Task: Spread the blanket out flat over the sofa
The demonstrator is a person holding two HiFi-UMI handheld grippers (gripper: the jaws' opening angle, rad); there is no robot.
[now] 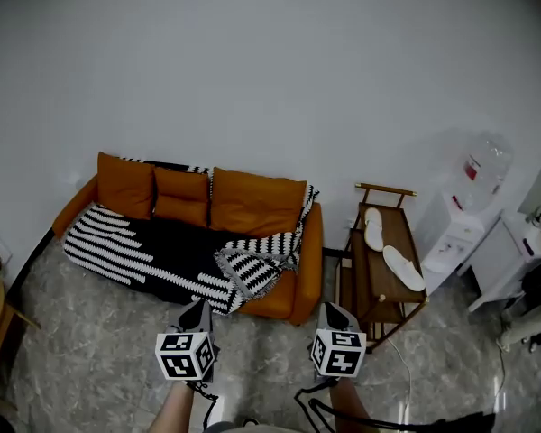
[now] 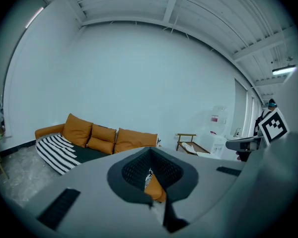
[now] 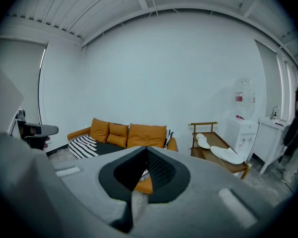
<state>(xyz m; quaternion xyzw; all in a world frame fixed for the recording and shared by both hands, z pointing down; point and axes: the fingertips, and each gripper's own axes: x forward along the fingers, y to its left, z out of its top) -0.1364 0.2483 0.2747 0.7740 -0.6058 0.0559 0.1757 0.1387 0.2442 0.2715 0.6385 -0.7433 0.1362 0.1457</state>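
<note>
The orange sofa (image 1: 298, 289) stands against the far white wall, with three orange cushions (image 1: 182, 195) along its back. The black-and-white striped blanket (image 1: 153, 253) lies on it, covering the seat from the left arm across and hanging a little over the near edge. Toward the right it is rumpled, with a fold turned back on the seat, and a striped part runs up over the right end of the backrest.

Both claws are held low and near, over the marbled floor (image 1: 81, 350) in front of the sofa and apart from the blanket. The left claw (image 1: 197, 308) has its jaws pressed together with nothing between them. The right claw (image 1: 333, 310) looks the same, closed and empty.

To the right of the sofa is a wooden trolley (image 1: 385, 190) carrying a pair of white slippers (image 1: 402, 267). Farther right stands a white water dispenser (image 1: 460, 224).
</note>
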